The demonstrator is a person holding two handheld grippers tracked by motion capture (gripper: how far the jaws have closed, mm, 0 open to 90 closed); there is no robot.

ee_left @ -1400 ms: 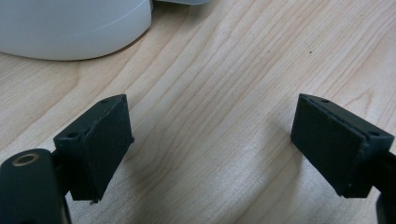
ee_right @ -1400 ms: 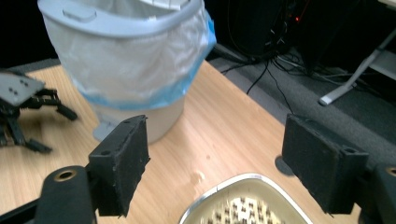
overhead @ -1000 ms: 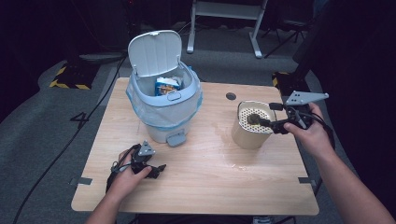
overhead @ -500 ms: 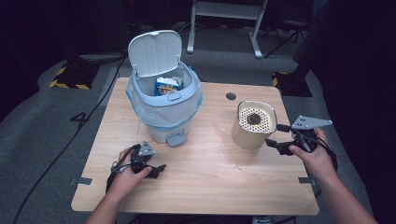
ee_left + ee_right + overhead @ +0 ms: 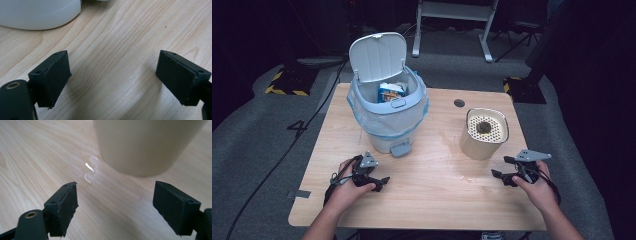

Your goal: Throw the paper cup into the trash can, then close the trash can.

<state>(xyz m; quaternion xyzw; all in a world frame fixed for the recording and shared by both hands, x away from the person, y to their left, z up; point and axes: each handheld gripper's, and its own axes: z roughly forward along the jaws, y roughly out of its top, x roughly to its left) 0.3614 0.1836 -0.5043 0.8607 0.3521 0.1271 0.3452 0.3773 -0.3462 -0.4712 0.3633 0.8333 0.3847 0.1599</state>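
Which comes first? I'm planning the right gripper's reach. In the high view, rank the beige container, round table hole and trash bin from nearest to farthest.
From the right gripper:
1. Beige container, just ahead-left.
2. Table hole, behind the container.
3. Trash bin, far left.

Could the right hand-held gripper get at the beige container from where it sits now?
Probably yes: the right hand-held gripper sits open beside the beige container, jaws facing its wall, with bare table between them.

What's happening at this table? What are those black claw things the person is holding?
A person sits at a wooden table with a two-jaw gripper in each hand. Both the left gripper and the right gripper are open, holding nothing. Ahead stand a bin with its lid raised and a beige container with a perforated top.
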